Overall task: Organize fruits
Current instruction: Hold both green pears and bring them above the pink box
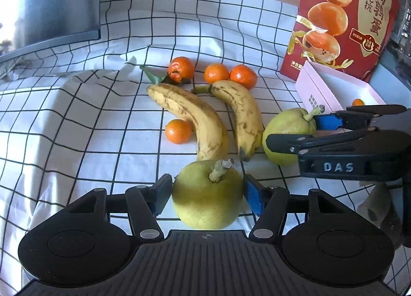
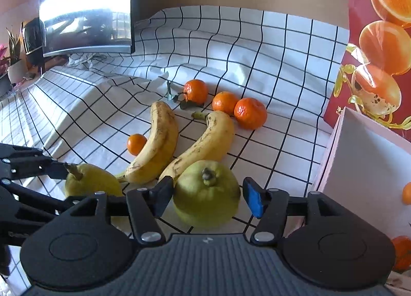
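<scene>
My left gripper [image 1: 206,194] is open around a yellow-green pear [image 1: 207,201]; its pads flank the pear closely, and contact cannot be told. My right gripper [image 2: 206,194] is open around a second green pear [image 2: 206,194], with a gap on the right side. That pear also shows in the left wrist view [image 1: 287,129], between the right gripper's fingers [image 1: 328,120]. Two spotted bananas [image 1: 192,116] [image 1: 240,118] lie behind the pears. Several mandarins [image 1: 181,68] [image 1: 177,131] lie around them.
A white and pink open box [image 1: 334,90] stands at the right with a mandarin [image 2: 407,193] inside. A red printed carton [image 1: 341,13] stands behind it. A dark monitor [image 2: 87,8] stands at the back left. The checked cloth [image 1: 77,129] is wrinkled.
</scene>
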The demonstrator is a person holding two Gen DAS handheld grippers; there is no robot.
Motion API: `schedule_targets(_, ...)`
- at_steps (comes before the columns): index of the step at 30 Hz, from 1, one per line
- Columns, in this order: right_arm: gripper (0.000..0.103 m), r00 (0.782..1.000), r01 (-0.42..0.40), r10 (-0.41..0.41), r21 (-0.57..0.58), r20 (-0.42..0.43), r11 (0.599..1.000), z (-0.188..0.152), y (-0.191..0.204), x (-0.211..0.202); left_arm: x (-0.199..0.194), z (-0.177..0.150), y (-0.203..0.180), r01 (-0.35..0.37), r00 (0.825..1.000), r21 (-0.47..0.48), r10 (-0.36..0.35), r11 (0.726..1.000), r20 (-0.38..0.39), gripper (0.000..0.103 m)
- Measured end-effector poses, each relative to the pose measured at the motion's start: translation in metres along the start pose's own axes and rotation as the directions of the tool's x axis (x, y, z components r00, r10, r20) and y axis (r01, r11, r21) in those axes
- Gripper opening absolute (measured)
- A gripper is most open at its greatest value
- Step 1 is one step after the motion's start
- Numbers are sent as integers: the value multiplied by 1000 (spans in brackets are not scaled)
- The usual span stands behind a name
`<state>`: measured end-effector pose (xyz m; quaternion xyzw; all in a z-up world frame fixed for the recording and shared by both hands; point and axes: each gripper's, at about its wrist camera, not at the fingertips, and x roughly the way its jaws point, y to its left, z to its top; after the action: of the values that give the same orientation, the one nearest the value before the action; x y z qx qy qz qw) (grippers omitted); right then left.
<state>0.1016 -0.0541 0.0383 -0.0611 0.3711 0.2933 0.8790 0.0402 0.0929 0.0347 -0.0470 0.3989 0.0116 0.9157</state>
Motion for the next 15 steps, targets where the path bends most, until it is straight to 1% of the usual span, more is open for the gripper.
schedule_targets(5,61,1000,28,-28,-43,-6,999,-2,7,8,-1,0,2,5,1000,-15,-5,1000,-13,66)
schedule_targets(13,60,997,47,-50,-68,-50,997,0,13,14,1,1,1,12,1000,-11,-12,1000,-17,67)
schedule_targets(15,60,997,28,-33,-65,-67,998,1,14,9,4,2,2,18,1000,-14,-18,1000,-21,68)
